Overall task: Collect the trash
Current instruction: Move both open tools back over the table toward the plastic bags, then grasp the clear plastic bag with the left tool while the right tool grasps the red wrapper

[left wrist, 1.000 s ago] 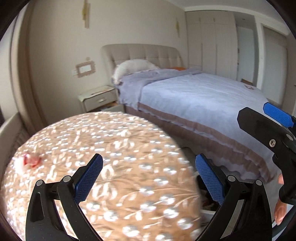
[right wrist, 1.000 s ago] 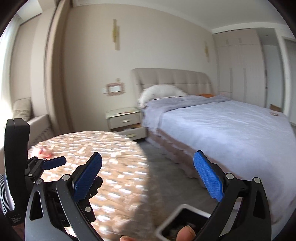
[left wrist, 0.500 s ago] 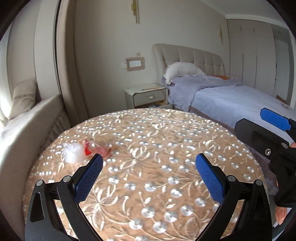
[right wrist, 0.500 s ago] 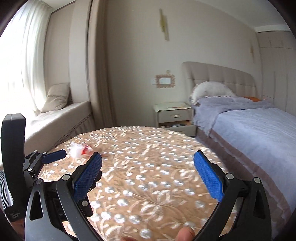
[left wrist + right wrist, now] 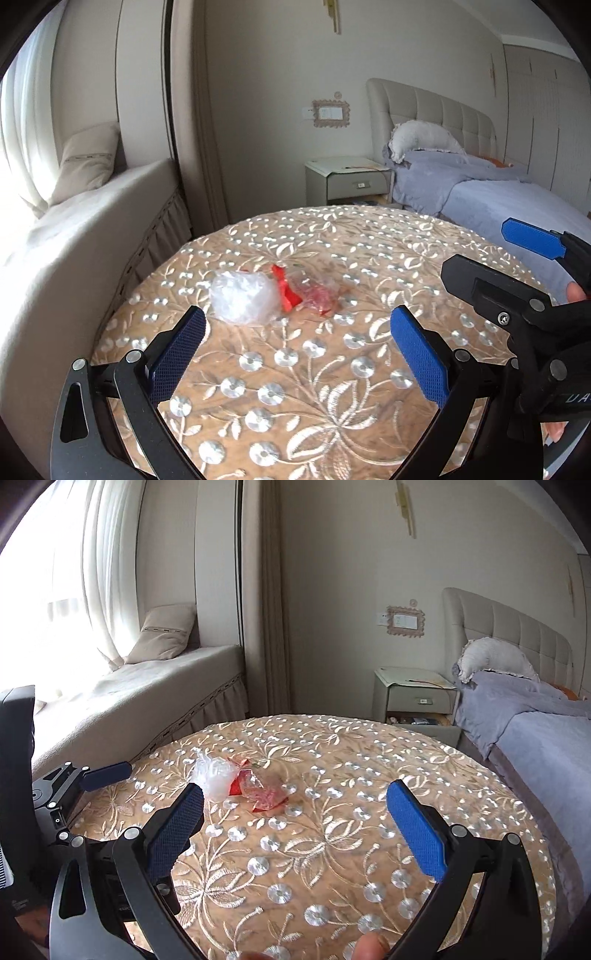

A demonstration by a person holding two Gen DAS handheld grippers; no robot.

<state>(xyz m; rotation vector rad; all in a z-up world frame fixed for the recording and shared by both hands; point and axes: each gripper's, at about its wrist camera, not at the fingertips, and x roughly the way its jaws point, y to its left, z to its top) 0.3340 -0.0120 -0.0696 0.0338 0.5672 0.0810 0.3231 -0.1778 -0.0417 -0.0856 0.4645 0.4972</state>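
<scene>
Two handheld grippers hover over a round worktop (image 5: 332, 369) covered in a tan cloth embroidered with silver flowers. In the left wrist view, the left gripper (image 5: 295, 354) fills the bottom of the frame, its blue-padded fingers (image 5: 177, 354) spread wide apart and holding nothing. The right gripper (image 5: 295, 830), at the bottom of the right wrist view, is likewise spread wide and empty.

The trash lies on the worktop just above and between the left gripper's fingers, near the centre of the frame: a crumpled clear plastic wad (image 5: 243, 297) touching a red and clear wrapper (image 5: 306, 293) on its right. In the right wrist view the same pile sits left of centre, just above the left-hand finger.

Beyond the worktop, a bedside table (image 5: 347, 181) stands at centre right, a bed (image 5: 498, 199) with a lilac cover at right, and a cushioned window seat (image 5: 129, 701) at left.
</scene>
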